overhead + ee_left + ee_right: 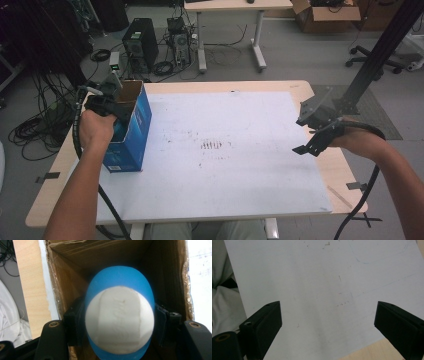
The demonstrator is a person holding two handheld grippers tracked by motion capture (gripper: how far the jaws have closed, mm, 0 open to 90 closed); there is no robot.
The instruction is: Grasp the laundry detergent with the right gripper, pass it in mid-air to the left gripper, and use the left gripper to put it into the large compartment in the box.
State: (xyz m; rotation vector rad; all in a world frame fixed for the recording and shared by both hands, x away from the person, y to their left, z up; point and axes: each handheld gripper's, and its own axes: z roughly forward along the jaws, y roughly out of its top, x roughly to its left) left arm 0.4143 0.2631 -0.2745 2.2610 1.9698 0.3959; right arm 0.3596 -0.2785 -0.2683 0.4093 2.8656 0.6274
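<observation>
The left hand-held gripper (119,322), clamping a blue-and-white ball (119,315), is hanging inside the open cardboard box (131,125), likely needing release next, while the right hand-held gripper (327,322) is idling wide open and empty above the bench (225,150).

1. I see a grey floor (300,55) strewn with black cables (35,132).
2. A computer tower (141,44) stands beyond my table.
3. A second desk (235,6), a cardboard carton (325,17) and an office chair base (372,62) sit farther back.
</observation>
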